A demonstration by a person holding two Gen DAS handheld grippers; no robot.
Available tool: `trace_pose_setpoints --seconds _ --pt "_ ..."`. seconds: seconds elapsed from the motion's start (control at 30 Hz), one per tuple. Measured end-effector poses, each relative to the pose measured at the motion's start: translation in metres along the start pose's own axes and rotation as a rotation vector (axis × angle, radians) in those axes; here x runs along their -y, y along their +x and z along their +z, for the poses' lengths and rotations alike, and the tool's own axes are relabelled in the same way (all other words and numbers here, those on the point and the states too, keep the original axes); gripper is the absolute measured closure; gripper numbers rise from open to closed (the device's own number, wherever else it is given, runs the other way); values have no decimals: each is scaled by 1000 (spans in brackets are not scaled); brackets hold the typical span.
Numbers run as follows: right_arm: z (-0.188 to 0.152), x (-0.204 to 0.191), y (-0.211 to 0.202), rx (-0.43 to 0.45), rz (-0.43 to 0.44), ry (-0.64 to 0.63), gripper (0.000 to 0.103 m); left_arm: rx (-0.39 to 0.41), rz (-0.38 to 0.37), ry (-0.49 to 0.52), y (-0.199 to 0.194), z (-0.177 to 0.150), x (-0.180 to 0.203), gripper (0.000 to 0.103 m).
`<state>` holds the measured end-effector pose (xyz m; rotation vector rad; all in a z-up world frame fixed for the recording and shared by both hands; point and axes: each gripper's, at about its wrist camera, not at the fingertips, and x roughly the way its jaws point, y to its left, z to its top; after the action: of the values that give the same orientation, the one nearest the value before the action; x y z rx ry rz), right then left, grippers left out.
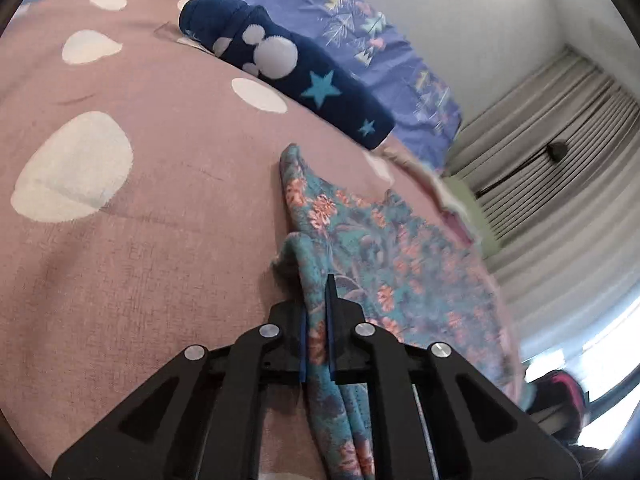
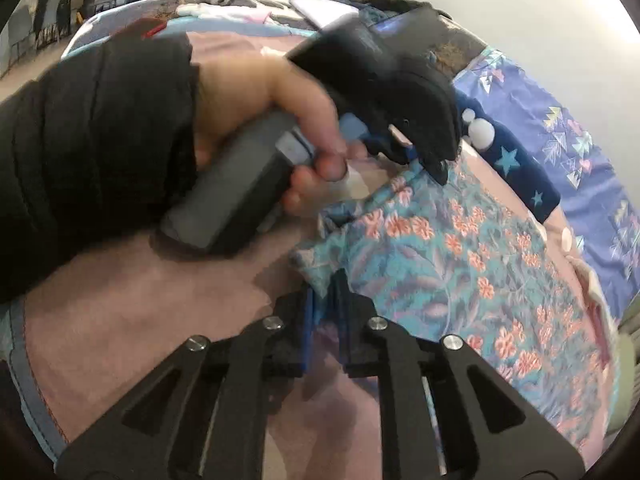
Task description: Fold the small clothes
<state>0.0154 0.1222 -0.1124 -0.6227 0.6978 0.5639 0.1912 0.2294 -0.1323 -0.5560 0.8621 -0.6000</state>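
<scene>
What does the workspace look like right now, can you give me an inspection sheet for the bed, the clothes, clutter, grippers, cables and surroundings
Surface: pink bedspread with pale spots, over a blue patterned sheet.
Job's things: teal floral garment spread on the bedspread, one edge bunched.
Clutter: navy star-print garment lying beyond the floral one, apart from it.
Grippers: left gripper shut on the floral garment's edge; right gripper shut on another part of that edge. A hand in a black sleeve holds the left gripper.
Cables: a dark cord across the curtain.
Surroundings: pale wall, pleated curtain, bright window at right.
</scene>
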Motion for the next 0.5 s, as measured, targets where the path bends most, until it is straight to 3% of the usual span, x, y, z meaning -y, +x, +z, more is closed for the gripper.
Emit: trace_pose_setpoints --seconds 0.1,0.23,0.3,0.37,0.4,0.43,0.5 --pt "-7 25 -29 66 100 95 88 -2 38 24 2 0 5 92" --pt "-37 92 -66 114 -39 359 88 -1 55 32 4 0 7 90" --pt "-62 130 -68 82 -107 523 88 -1 54 30 3 0 6 90" --pt "-97 164 -51 -77 -198 669 86 -2 56 32 3 0 6 89" --pt "-121 176 -32 -203 -169 735 87 -3 54 33 4 0 5 88" --pt "-129 179 -39 -127 -146 767 87 -4 59 36 4 0 5 88" --pt "-132 176 -47 -131 -140 749 87 -4 60 36 5 -1 5 88"
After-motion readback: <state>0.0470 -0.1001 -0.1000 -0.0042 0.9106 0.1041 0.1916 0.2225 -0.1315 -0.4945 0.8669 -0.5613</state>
